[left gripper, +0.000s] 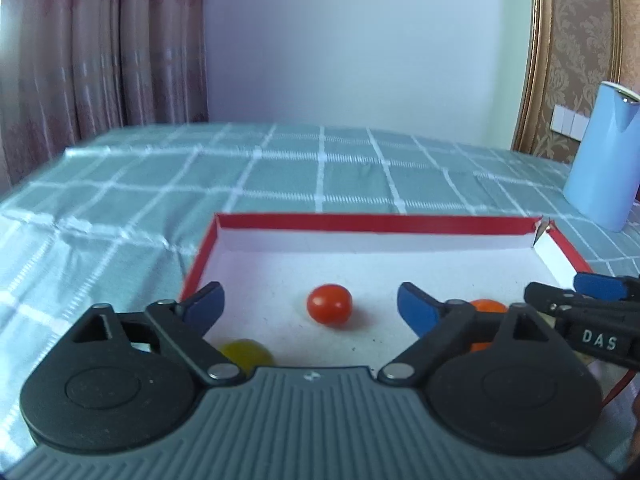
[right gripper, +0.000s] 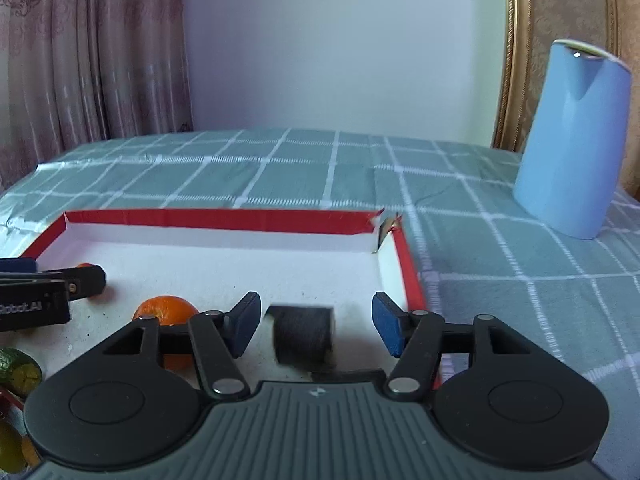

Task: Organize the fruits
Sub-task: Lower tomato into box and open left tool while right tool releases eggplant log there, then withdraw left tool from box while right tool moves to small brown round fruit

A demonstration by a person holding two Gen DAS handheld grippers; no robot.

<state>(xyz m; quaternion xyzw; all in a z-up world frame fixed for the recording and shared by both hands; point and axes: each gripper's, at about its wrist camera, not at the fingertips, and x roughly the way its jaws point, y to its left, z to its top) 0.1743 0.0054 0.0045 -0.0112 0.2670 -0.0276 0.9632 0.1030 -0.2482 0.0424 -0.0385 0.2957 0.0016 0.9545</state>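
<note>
A shallow red-rimmed white tray (left gripper: 376,223) lies on the checked cloth; it also shows in the right wrist view (right gripper: 224,219). In it are a red tomato (left gripper: 329,304), a yellow fruit (left gripper: 245,352) and an orange (left gripper: 486,307). My left gripper (left gripper: 310,306) is open over the tray, the tomato between and beyond its fingertips. My right gripper (right gripper: 316,326) is open; a dark blurred cylinder (right gripper: 303,334) sits in the gap between its fingers, not clamped. The orange (right gripper: 166,310) lies left of it. A green fruit (right gripper: 18,368) is at the left edge.
A tall light-blue jug (right gripper: 572,144) stands on the cloth right of the tray; it also shows in the left wrist view (left gripper: 604,160). The other gripper (left gripper: 588,316) reaches in from the right, and from the left in the right wrist view (right gripper: 48,288). Curtains and wall behind.
</note>
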